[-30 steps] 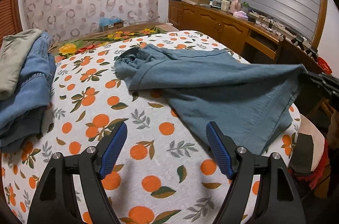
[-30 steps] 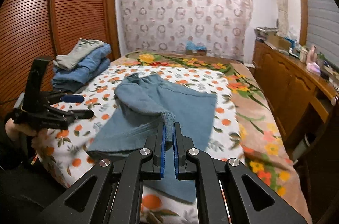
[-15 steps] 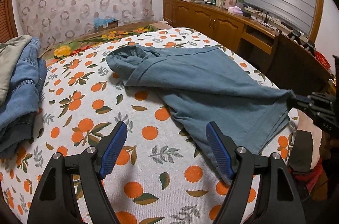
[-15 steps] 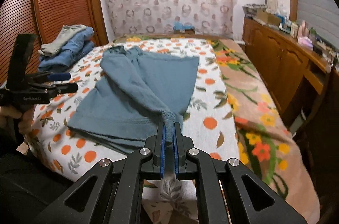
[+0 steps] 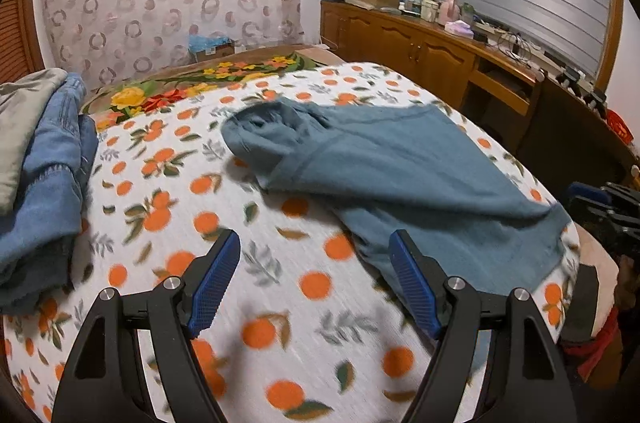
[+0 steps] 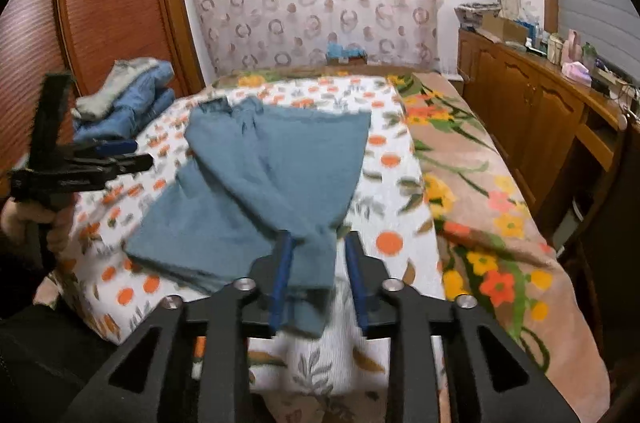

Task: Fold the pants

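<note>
Left wrist: one pants (image 5: 384, 163), two grippers (image 5: 316, 279) (image 5: 600, 207).

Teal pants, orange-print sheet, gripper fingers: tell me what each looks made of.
Teal pants: soft matte woven or knit cloth, probably cotton; it drapes and wrinkles. Orange-print sheet: thin printed fabric, matte, fine ribbed weave. Fingers of the left gripper: blue ridged pads, likely rubber or plastic, on black, probably plastic arms.

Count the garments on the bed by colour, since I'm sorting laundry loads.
Teal pants, spread on the orange-print sheet: 1
Blue denim garments, stacked: at least 1, layers unclear
Grey-green garment, on top of the stack: 1
Total: at least 3
</note>
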`<state>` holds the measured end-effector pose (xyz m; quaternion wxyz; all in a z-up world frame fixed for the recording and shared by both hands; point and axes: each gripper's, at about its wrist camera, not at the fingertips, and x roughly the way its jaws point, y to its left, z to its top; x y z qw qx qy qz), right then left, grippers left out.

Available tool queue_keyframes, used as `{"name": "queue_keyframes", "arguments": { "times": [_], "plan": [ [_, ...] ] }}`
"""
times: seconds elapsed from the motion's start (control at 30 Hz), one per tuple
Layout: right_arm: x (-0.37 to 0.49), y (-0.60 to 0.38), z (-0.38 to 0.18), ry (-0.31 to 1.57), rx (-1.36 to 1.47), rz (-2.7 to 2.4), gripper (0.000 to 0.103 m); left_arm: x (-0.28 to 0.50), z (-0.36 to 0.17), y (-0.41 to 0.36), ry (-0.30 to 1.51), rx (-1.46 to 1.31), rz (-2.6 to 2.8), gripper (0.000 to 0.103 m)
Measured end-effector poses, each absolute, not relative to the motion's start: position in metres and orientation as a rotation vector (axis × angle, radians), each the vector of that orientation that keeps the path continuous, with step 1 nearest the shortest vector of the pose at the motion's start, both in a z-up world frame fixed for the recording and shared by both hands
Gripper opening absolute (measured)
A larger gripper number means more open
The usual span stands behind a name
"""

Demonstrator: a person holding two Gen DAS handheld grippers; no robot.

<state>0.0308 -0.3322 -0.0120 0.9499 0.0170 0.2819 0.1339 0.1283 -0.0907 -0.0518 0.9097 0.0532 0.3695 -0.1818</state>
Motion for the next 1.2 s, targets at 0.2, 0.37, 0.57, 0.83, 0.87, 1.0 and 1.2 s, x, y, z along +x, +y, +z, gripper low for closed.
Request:
{"name": "queue_keyframes", "arguments": {
  "times": [0.2, 0.37, 0.57, 0.83, 0.87, 1.0, 1.2],
  "plan": [
    [0.069, -0.327, 0.003, 0.557, 0.001, 0.274, 0.032, 0.158, -0.047, -0.084, 0.758, 0.107, -0.358, 0.078],
    [0.109, -0.312, 0.006, 0.551, 0.004, 0.323, 0.032, 0.189, -0.046, -0.089, 0.774, 0.110, -0.362, 0.078],
    [0.152, -0.296, 0.015, 0.565, -0.022, 0.380, 0.032, 0.217, -0.053, -0.093, 0.803, 0.155, -0.357, 0.078],
    [0.194, -0.290, 0.009, 0.616, 0.003, 0.417, 0.032, 0.231, -0.078, -0.089, 0.892, 0.200, -0.360, 0.078],
    [0.200, -0.284, 0.008, 0.626, 0.001, 0.421, 0.032, 0.231, -0.084, -0.088, 0.909, 0.208, -0.360, 0.078],
    [0.216, -0.268, -0.005, 0.674, -0.007, 0.454, 0.032, 0.229, -0.090, -0.080, 0.916, 0.165, -0.379, 0.078],
    [0.239, -0.248, -0.016, 0.737, -0.015, 0.511, 0.032, 0.226, -0.087, -0.072, 0.910, 0.131, -0.398, 0.078]
  ]
}}
